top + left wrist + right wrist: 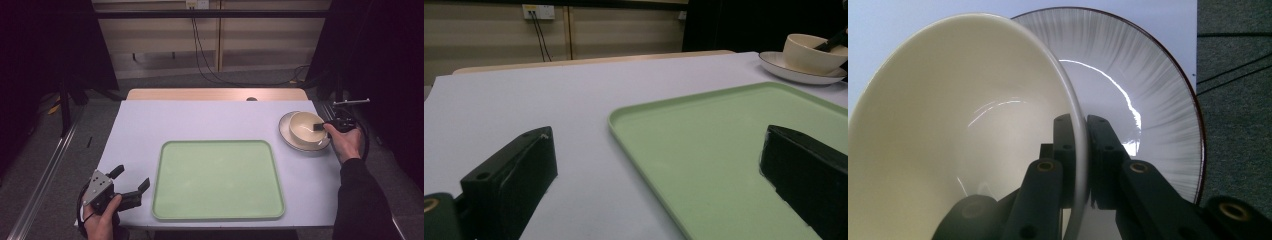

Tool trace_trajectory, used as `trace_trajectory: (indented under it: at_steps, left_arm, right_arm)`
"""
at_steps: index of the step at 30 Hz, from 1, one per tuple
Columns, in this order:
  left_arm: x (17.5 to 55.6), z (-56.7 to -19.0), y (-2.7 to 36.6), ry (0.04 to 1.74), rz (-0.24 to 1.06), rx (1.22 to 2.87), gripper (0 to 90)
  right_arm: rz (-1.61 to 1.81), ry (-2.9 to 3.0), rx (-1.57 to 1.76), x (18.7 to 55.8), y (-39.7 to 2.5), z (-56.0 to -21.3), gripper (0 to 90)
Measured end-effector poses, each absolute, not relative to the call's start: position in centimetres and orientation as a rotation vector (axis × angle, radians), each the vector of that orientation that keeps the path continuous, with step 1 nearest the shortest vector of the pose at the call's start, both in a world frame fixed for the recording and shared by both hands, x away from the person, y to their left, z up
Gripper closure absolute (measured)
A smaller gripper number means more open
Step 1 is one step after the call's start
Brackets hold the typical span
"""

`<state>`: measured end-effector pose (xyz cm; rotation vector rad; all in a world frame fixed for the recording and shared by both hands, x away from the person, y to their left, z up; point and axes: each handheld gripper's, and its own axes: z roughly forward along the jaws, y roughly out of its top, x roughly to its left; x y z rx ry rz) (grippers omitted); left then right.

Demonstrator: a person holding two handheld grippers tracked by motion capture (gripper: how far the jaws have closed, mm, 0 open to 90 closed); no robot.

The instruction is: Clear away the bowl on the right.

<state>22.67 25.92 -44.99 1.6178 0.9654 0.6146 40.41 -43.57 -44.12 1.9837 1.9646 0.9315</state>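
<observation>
Right gripper pinching rim of cream ceramic bowl, one jaw inside, other outside. Bowl sitting on grey ribbed plate w/ dark rim, far right side of white table. Left gripper hovering near front left corner, jaws spread wide, gripping nothing, just beside pale green plastic tray in middle.

Beige panelled wall, socket, grey floor, dark, possibly curtained sides.
</observation>
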Motion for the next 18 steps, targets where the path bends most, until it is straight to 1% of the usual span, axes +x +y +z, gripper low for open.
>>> trace_trajectory:
  at_steps: [15,18]
  left_arm:
    - [22.67,-44.98,25.91,0.964,0.616,1.618,1.9]
    - [22.67,-44.97,25.91,0.964,0.616,1.618,1.9]
  right_arm:
    - [0.964,1.942,1.975,40.05,-43.64,-43.65,84.3]
    - [0.973,1.942,1.930,39.97,-43.75,-43.51,84.4]
